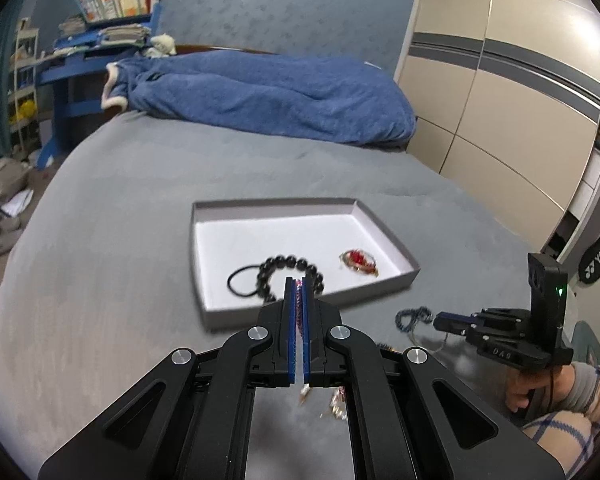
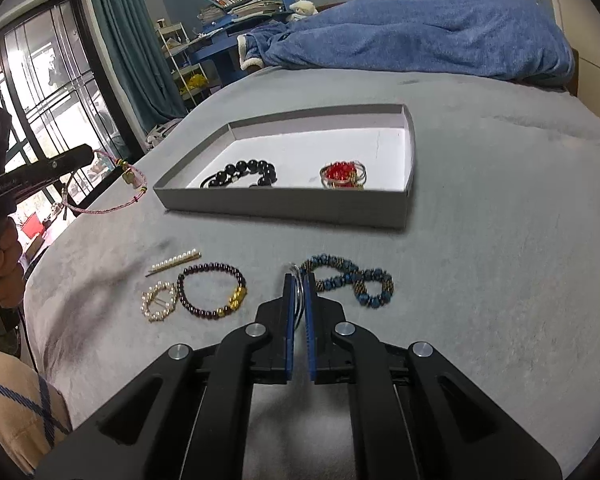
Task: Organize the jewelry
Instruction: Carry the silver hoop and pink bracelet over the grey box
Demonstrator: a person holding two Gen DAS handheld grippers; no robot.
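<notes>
Ahead of both tongs, the grey box (image 2: pixel 284 204) is seen on the bed (image 2: pixel 500 240). Just right of the right tongs (image 2: pixel 299 280), which are pinched on thin silver bangles (image 2: pixel 298 300), lies a blue bead bracelet (image 2: pixel 352 280). A pink cord bracelet (image 2: pixel 112 196) is gripped by the left tongs (image 1: pixel 299 282). It is judged light and limp, best held on the cord.

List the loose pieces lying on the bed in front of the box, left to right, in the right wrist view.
Pearl ring clip → dark red bead bracelet → thin silver bangles between the right gripper fingers → blue bead bracelet. The pearl hairpin overlaps the first two, so it is left out.
</notes>
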